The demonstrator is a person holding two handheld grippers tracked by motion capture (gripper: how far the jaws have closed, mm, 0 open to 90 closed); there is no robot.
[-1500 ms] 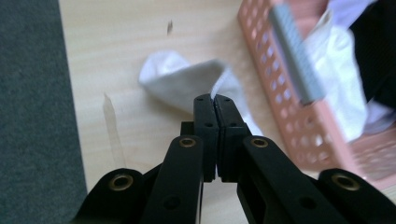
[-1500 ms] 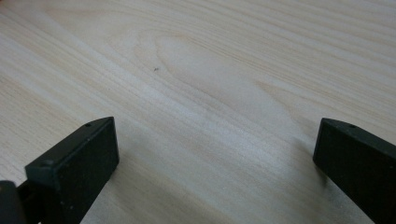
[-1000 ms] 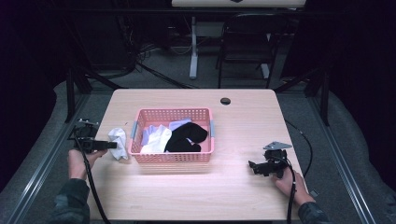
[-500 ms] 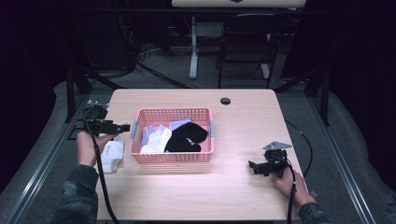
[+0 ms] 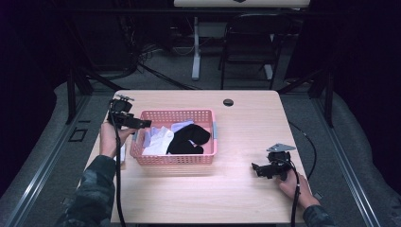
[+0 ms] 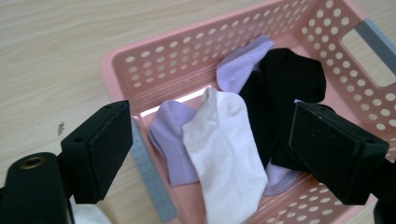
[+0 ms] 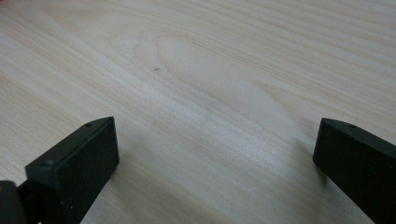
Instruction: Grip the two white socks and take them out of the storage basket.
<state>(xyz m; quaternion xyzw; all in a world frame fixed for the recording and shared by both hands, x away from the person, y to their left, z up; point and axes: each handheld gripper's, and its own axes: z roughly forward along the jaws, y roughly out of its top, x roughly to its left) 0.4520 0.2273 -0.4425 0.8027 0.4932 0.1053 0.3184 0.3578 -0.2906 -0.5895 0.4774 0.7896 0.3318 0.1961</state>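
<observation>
Between the left gripper's (image 6: 205,154) wide-apart jaws lies a white sock (image 6: 224,154) in the pink basket (image 6: 327,42), its long axis running away from the gripper, beside lavender socks (image 6: 173,140) and black socks (image 6: 289,79). Well apart, the right gripper (image 7: 215,163) rests on bare table (image 7: 210,70), jaws spread.

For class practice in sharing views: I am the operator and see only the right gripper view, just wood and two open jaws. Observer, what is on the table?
Observer: A pink basket stands left of the middle, holding socks.
Operator: Which socks?
Observer: A white sock, a black sock and lilac socks, in the left gripper view.
Operator: Where is the left gripper?
Observer: The left gripper hangs open over the basket's left rim.
Operator: And mine?
Observer: The right gripper sits low on bare wood, right of the basket.
</observation>
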